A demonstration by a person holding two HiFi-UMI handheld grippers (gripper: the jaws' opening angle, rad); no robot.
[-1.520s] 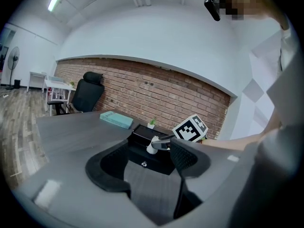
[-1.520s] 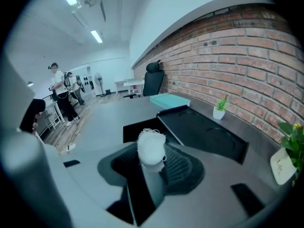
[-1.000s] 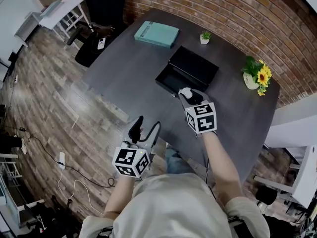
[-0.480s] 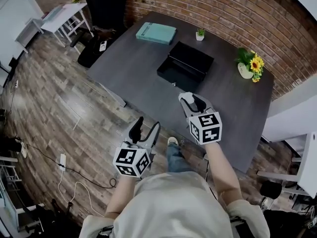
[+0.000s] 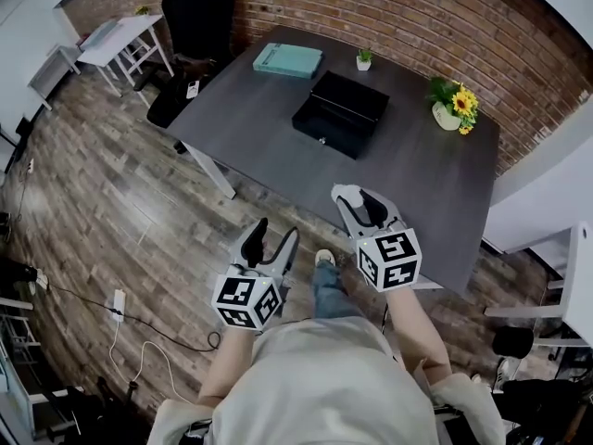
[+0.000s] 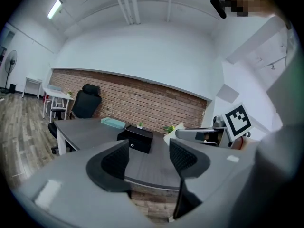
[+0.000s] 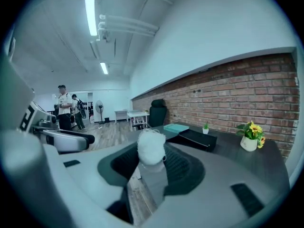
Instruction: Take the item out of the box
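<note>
Pinching a fluffy white ball (image 7: 151,147) is the right gripper (image 5: 361,207), left gripper (image 5: 274,236) spread.

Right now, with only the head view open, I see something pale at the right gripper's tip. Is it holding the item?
Observer: Yes. The right gripper is clamped on a white fluffy item.
Operator: And the left one?
Observer: The left gripper is open, with nothing between its jaws.
Operator: Anyone else nearby?
Observer: The right gripper view shows people standing far off across the room.
</note>
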